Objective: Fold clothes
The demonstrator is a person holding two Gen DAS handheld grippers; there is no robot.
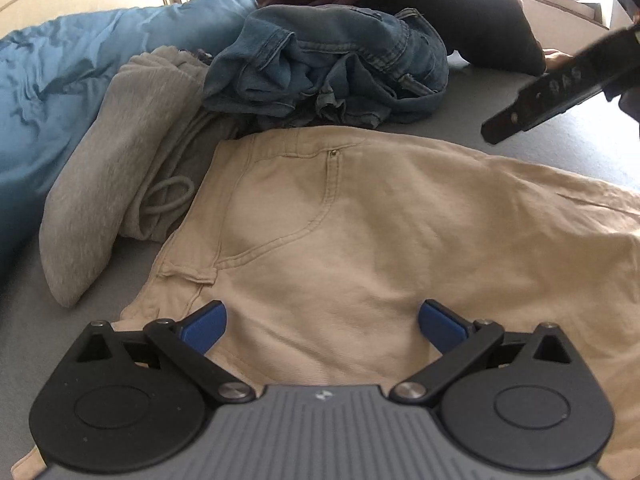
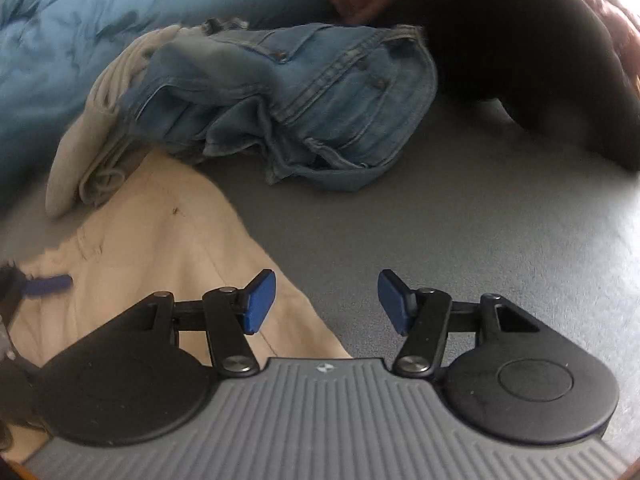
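Note:
Beige trousers (image 1: 360,216) lie spread flat on the grey bed sheet (image 1: 560,136), pocket side up. My left gripper (image 1: 322,326) hovers over them, open, blue pads wide apart with nothing between. In the right wrist view the same beige trousers (image 2: 160,248) fill the lower left. My right gripper (image 2: 326,300) stands open at their right edge, left pad over the fabric, right pad over bare sheet (image 2: 480,220). The right gripper's black finger (image 1: 552,92) shows at the upper right of the left wrist view. The left gripper's blue pad (image 2: 46,284) peeks in at the far left.
Crumpled blue jeans (image 1: 332,68) (image 2: 288,108) lie beyond the trousers. A grey sweatshirt with a drawstring (image 1: 120,184) (image 2: 92,144) lies left of them. A blue duvet (image 1: 80,80) bunches at the left. A dark garment and a maroon one (image 2: 520,40) sit at the back right.

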